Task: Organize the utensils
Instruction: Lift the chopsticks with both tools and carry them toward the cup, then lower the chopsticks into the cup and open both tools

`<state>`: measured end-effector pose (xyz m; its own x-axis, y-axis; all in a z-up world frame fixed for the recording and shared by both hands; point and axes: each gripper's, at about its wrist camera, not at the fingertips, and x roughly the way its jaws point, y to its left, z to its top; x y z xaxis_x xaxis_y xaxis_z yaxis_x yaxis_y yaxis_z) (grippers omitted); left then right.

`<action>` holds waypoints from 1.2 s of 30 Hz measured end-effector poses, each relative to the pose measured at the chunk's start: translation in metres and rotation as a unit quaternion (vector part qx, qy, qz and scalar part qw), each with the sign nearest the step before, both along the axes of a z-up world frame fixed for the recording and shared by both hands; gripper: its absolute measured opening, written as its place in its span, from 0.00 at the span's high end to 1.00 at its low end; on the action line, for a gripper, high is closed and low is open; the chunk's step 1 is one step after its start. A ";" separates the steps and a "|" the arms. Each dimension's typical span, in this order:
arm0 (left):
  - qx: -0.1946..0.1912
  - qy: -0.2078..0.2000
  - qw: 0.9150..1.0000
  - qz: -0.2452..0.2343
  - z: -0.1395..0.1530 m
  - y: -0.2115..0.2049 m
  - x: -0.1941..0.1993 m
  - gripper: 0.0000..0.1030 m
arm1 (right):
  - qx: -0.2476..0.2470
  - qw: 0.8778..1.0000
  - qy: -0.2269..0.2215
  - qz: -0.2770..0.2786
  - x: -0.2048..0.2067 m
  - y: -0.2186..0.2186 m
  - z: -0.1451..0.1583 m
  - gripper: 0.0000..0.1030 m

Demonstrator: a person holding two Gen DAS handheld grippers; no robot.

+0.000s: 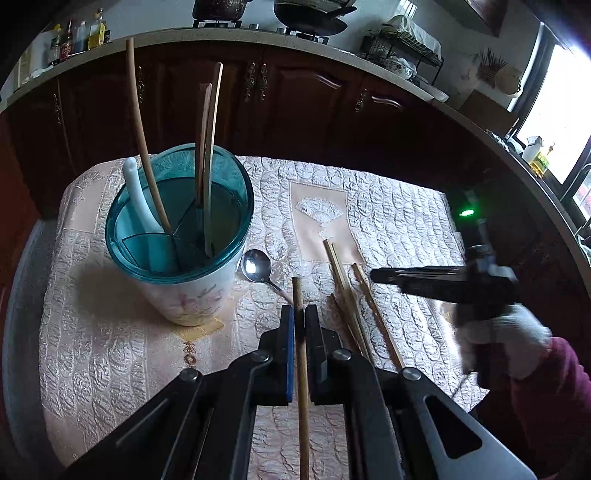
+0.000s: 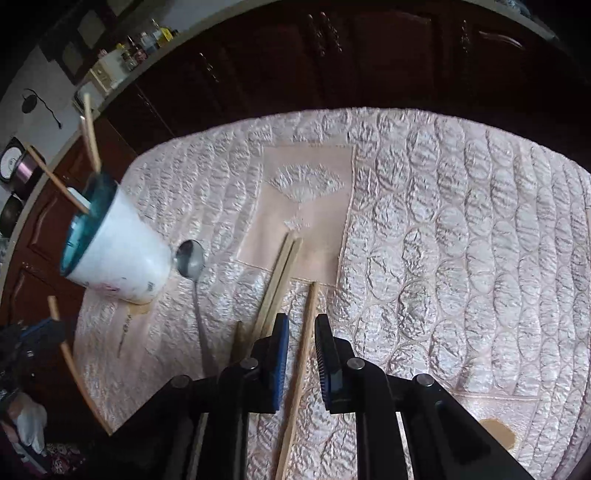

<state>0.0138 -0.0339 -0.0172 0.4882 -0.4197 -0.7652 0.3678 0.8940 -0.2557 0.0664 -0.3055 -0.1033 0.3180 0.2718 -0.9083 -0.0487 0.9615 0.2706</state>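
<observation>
Gripping one chopstick (image 1: 301,354) tight in the left gripper (image 1: 299,317), just right of the holder (image 1: 184,236). Hovering with the right gripper (image 2: 301,328) parted around another chopstick (image 2: 301,354) lying on the cloth (image 2: 461,221), right of the holder beyond the spoon (image 2: 190,258). Next, probably: lifting, tipping upright, dropping into the holder's chopstick section.

No readable text in either view

The bottles (image 1: 79,35) on the far counter carry labels, but they are too small and blurred to read. The tablecloth (image 1: 147,354) has a dark embroidered mark near the holder (image 1: 184,236), possibly characters, which cannot be made out. The holder's wall shows only a floral print, no wording or numbers.
</observation>
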 end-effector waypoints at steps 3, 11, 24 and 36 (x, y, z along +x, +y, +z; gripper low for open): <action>-0.002 -0.008 1.000 0.003 0.009 0.007 -0.006 0.95 | 0.008 1.000 0.018 -0.014 0.014 0.000 -0.026 0.82; -0.018 -0.028 0.999 0.010 0.031 0.024 -0.017 0.95 | 0.025 1.000 -0.016 0.009 -0.002 -0.009 0.009 0.92; -0.023 -0.058 0.998 0.021 0.061 0.036 -0.019 0.95 | 0.071 0.985 -0.155 0.027 -0.067 -0.026 0.142 0.93; -0.053 -0.094 0.994 0.031 0.112 0.061 -0.017 0.95 | 0.085 0.967 -0.231 0.064 -0.058 0.000 0.217 0.93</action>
<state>-0.0028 0.0267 0.0949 0.6461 -0.4577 -0.6107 0.3631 0.8882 -0.2815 0.0088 -0.3056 0.1135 0.6331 0.4686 -0.6161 -0.3181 0.8831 0.3448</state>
